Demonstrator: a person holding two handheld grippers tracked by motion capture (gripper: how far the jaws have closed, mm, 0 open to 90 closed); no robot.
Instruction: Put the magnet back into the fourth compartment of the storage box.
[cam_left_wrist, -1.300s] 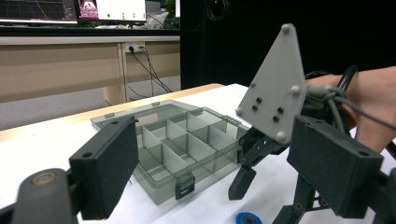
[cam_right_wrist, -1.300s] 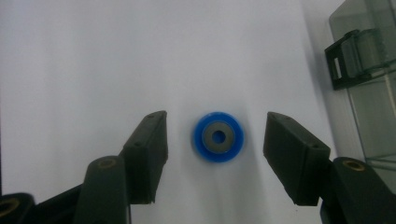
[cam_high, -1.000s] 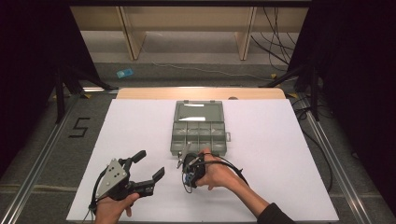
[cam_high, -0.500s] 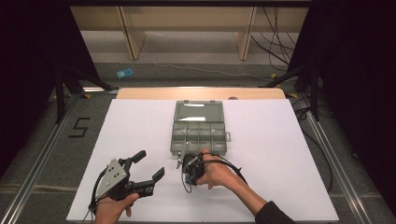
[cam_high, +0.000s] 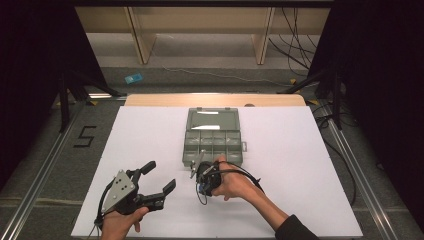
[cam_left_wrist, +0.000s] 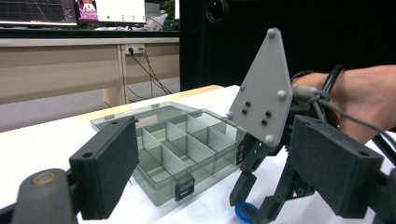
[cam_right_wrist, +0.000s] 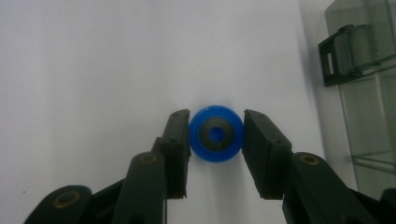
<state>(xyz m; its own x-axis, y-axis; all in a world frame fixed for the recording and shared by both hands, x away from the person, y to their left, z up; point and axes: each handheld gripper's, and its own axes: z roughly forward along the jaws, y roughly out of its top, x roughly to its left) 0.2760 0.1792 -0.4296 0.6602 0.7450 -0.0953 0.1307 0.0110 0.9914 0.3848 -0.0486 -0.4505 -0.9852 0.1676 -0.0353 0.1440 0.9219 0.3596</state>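
Right hand-held gripper (cam_right_wrist: 216, 135) pinches round blue plastic ring (cam_right_wrist: 216, 134) w/ black jaws.

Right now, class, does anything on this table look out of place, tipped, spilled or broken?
Nothing stands out. The clear box lies flat and open on the white table, its compartments looking empty. The right tongs close around a small blue ring on the table beside the box's latch. The left tongs are open, holding nothing.
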